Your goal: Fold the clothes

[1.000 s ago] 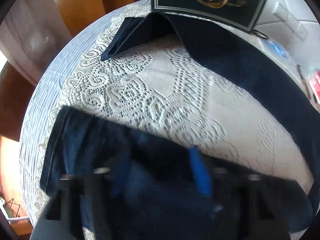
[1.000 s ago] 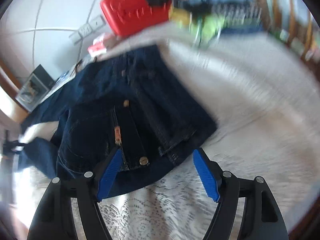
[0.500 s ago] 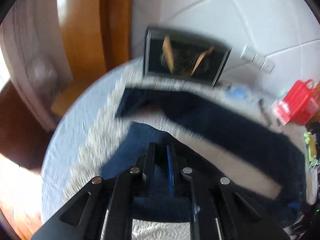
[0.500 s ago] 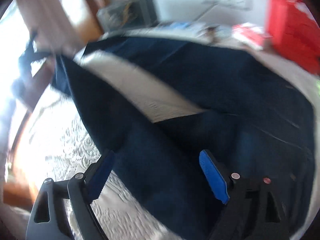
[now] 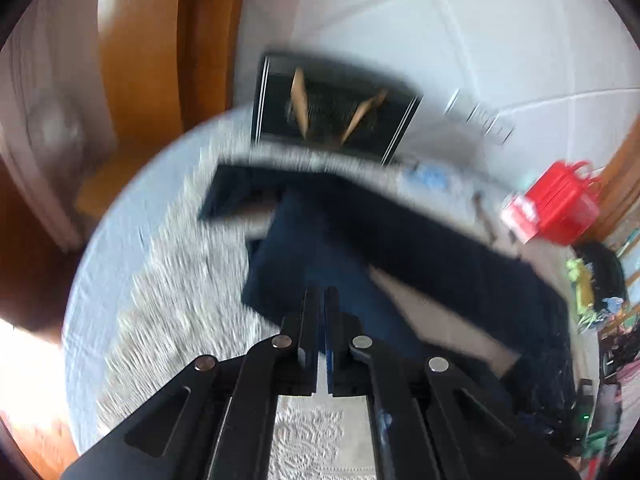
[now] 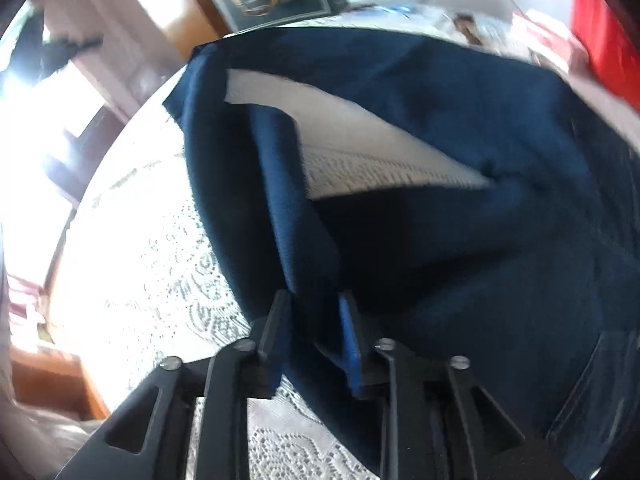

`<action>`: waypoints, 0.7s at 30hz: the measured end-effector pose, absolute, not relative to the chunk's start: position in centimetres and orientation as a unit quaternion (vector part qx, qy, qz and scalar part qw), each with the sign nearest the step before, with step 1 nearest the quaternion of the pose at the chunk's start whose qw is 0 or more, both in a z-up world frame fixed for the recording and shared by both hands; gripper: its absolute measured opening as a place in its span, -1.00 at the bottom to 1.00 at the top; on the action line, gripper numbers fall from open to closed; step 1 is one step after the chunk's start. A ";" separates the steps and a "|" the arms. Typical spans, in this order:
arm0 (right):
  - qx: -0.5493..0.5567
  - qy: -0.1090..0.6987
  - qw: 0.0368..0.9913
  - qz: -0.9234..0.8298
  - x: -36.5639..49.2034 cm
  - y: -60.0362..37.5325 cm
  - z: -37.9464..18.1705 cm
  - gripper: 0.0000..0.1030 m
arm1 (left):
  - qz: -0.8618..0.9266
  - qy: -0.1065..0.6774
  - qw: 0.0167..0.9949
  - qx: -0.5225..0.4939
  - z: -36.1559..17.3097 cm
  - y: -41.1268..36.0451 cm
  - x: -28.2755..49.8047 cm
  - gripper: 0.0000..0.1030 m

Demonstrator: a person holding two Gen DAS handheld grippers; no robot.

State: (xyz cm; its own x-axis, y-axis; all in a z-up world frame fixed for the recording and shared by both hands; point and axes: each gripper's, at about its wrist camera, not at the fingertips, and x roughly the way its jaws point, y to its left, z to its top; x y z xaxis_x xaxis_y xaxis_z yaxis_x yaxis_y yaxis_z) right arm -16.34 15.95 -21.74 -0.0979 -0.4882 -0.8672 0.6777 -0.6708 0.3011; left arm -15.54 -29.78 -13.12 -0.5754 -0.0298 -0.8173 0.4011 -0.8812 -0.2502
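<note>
- White tiled wall (image 5: 500,32) and a wooden door frame (image 5: 148,52) stand behind a round table covered by a lace tablecloth (image 5: 168,272); both views are smeared by motion.
- Dark blue jeans (image 5: 420,248) lie spread over the cloth, one leg running along the far side of the table, the other reaching toward the left gripper (image 5: 322,300).
- Left gripper: its jaws are pressed together with only a thin slit between the blue pads. A leg end of the jeans sits right at its tips, but whether any cloth is pinched between them cannot be told.
- Right gripper (image 6: 314,308): its jaws have just been closing, and a raised fold of the jeans (image 6: 460,220) sits between the blue pads, which press on it from both sides.
- Ahead of the right gripper a wedge of bare tablecloth shows between the two legs.
- Beyond the left gripper, at the far table edge, a black gift bag (image 5: 332,108) with tan handles stands against the wall.
- Far right of the left gripper sits a red plastic case (image 5: 560,204), apart from the jeans.
</note>
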 end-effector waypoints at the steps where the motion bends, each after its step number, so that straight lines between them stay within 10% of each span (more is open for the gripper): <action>1: 0.544 0.079 0.393 -0.737 -16.4 16.2 -21.9 -0.43 | -0.853 0.217 0.123 0.458 -14.6 -29.9 -16.7 -0.96; 6: 0.511 0.069 0.383 -0.767 -16.1 17.1 -21.6 0.69 | -0.834 0.243 0.091 0.486 -17.9 -28.5 -21.3 -0.92; 8: 0.493 0.064 0.377 -0.781 -16.0 17.1 -21.2 0.71 | -0.835 0.220 0.086 0.498 -18.5 -26.9 -23.3 -0.58; 10: 0.496 0.068 0.370 -0.782 -16.5 17.2 -21.9 0.71 | -0.832 0.201 0.088 0.509 -18.8 -24.8 -24.6 0.55; 11: 0.503 0.066 0.374 -0.776 -16.8 17.2 -22.6 0.78 | -0.833 0.191 0.093 0.511 -19.1 -24.0 -25.3 0.66; 21: 0.439 0.044 0.399 -0.803 -15.9 16.8 -23.3 0.79 | -0.795 0.105 0.220 0.556 -23.7 -24.9 -30.0 0.66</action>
State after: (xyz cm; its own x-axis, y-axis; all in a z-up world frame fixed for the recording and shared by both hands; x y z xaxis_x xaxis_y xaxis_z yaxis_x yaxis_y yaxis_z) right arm -15.87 16.81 -23.30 -0.2949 -0.6028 -0.7414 0.6805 -0.6772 0.2799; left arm -29.95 -24.91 -23.66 -0.2856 -0.2320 -0.9299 0.4661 -0.8814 0.0767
